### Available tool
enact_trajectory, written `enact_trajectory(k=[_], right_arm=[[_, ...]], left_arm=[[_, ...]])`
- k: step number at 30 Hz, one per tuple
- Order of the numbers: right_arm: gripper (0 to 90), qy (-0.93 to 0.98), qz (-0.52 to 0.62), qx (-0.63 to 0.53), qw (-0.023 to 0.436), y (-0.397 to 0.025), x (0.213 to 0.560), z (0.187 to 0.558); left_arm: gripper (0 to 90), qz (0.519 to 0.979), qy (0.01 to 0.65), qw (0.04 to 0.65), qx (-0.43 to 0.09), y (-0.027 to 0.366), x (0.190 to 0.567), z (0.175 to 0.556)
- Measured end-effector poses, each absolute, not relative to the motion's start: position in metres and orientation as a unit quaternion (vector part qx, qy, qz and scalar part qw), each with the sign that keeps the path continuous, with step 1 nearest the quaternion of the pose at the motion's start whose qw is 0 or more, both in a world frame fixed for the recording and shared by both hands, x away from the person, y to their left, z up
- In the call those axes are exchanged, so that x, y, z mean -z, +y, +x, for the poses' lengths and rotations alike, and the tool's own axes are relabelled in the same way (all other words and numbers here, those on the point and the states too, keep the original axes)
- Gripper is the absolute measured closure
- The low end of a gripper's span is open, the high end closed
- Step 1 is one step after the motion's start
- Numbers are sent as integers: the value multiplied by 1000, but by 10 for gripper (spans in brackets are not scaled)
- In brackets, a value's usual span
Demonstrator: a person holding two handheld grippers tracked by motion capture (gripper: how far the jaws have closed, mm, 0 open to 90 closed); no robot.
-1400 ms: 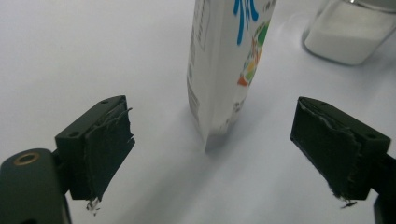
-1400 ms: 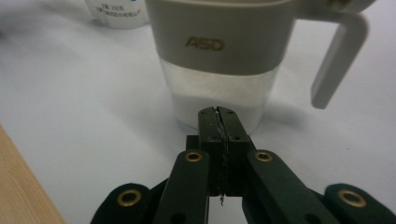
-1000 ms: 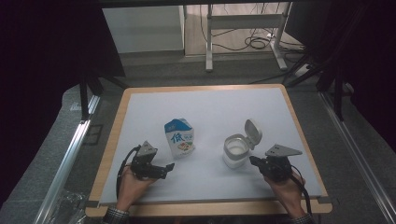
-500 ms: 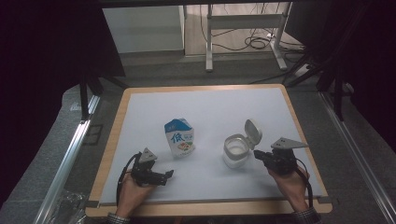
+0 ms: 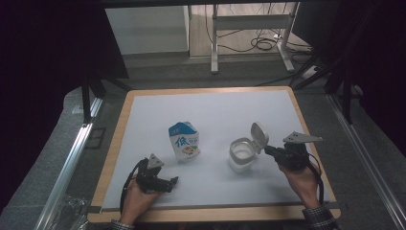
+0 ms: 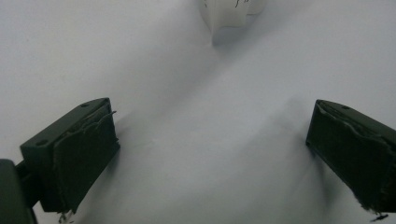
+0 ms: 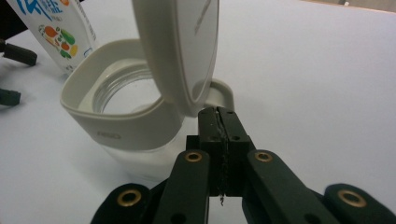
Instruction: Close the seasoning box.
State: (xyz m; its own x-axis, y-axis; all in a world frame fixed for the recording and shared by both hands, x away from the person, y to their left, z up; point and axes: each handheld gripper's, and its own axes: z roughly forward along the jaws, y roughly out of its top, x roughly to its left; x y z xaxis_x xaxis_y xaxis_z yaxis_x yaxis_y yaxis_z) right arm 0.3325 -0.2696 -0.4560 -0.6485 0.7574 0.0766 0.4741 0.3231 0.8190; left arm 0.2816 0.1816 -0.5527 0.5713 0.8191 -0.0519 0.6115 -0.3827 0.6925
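Right gripper (image 7: 219,122), jaws pressed together, is held just behind jar (image 5: 241,154) lid hinge; left gripper (image 5: 168,182), spread, farther off.

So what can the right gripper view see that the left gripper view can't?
The right gripper view sees its tool with jaws pressed together, right at the jar, just under its flipped-up lid. You can look into the glass inside. The milk carton stands behind.

The left gripper view sees its own tool with jaws wide apart and nothing between them, and a bit of a white thing at the top, too cut off to name.

Both see the white table.
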Motion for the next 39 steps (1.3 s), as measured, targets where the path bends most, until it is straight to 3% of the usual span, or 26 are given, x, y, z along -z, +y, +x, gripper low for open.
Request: enact_trajectory(k=[20,39], right_arm=[[893,791,377,-458,152,-263,433,345],[893,803,357,-456,143,-257,437,324]], left_arm=[[11,819,435,341,-153,182,553,282],[11,818,437,341,-153,181,553,281]])
